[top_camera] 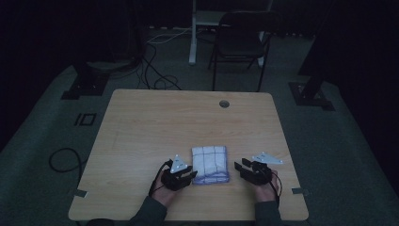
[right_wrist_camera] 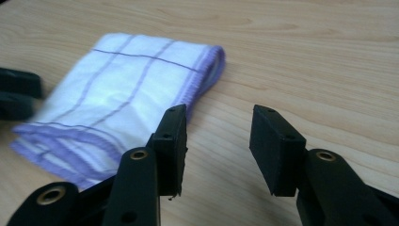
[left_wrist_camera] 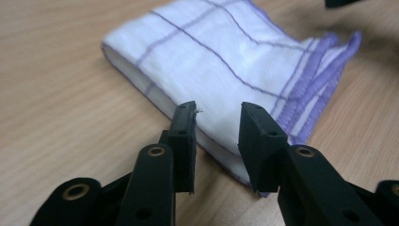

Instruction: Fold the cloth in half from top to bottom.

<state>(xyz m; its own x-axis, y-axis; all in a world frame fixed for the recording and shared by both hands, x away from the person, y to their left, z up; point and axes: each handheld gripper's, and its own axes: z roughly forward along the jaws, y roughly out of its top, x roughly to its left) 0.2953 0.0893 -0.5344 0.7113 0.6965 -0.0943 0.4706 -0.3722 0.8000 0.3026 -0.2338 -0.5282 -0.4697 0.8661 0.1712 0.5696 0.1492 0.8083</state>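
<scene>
At the near edge of the pale wooden table [top_camera: 141, 127], both forearms are cut off by the frame. The left gripper [left_wrist_camera: 217, 123] stands parted, its jaws gaping over the near folded edge of the white cloth with purple grid lines [top_camera: 210, 164] without pressing it. The right gripper [right_wrist_camera: 217, 136] is spread wide over bare wood just beside the cloth. Farther back, a dark folding chair [top_camera: 240, 40] fades into gloom.

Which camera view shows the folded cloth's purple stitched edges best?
The left gripper view: the cloth lies close and sharp, its layered purple hems visible at the right corner. The right gripper view shows the cloth slightly blurred, hems toward the lower left. The high view shows the cloth small and dim between the grippers.
</scene>
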